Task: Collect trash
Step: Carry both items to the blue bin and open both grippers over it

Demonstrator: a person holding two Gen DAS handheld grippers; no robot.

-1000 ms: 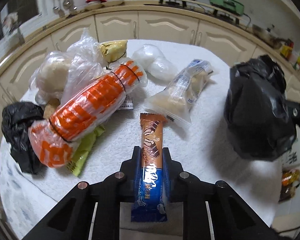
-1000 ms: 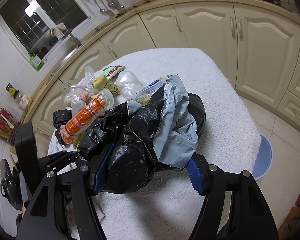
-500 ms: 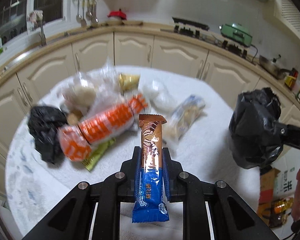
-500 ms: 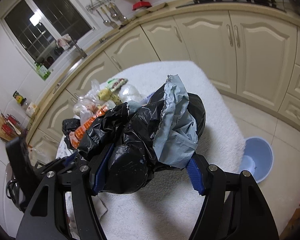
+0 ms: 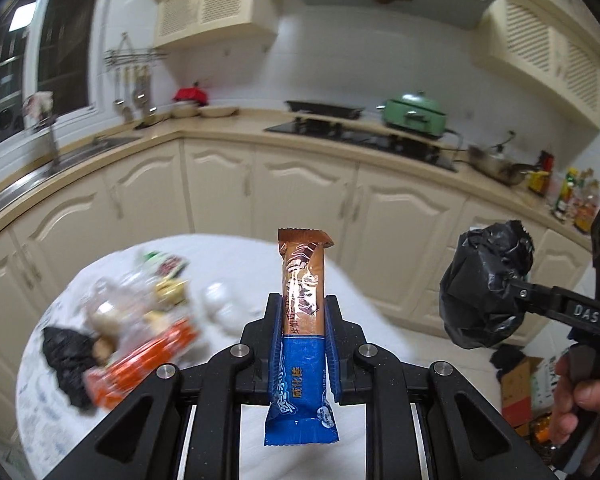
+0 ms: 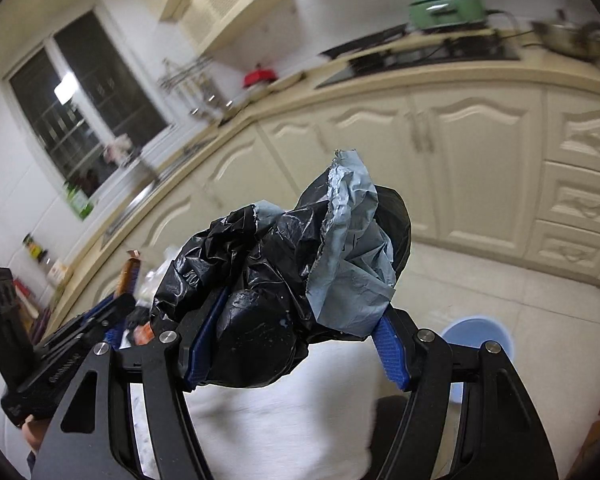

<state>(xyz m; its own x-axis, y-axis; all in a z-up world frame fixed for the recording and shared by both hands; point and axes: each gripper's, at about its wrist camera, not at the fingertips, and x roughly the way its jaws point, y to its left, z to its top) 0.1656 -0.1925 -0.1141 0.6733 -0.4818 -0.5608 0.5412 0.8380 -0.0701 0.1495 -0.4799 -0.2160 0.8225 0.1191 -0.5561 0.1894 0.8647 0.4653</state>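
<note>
My left gripper (image 5: pixel 303 320) is shut on a brown and blue snack bar wrapper (image 5: pixel 303 304), held upright above the white-covered round table (image 5: pixel 372 332). My right gripper (image 6: pixel 296 344) is shut on a crumpled black plastic bag with a grey-blue piece (image 6: pixel 284 280), also lifted off the table. That bag shows in the left wrist view (image 5: pixel 484 288) at the right. On the table's left lies a blurred pile: an orange-printed bag (image 5: pixel 140 360), a small black bag (image 5: pixel 66 356), clear bags (image 5: pixel 220 304) and small wrappers (image 5: pixel 168 288).
Cream kitchen cabinets (image 5: pixel 300 188) curve behind the table, with a sink, a stove and a green pot (image 5: pixel 414 114) on the counter. A light blue bin (image 6: pixel 476 344) stands on the tiled floor right of the table. Cardboard boxes (image 5: pixel 516 388) sit on the floor.
Both grippers have risen and tilted up with their loads. The table and the trash pile have dropped lower in both views, and more of the kitchen walls shows.
</note>
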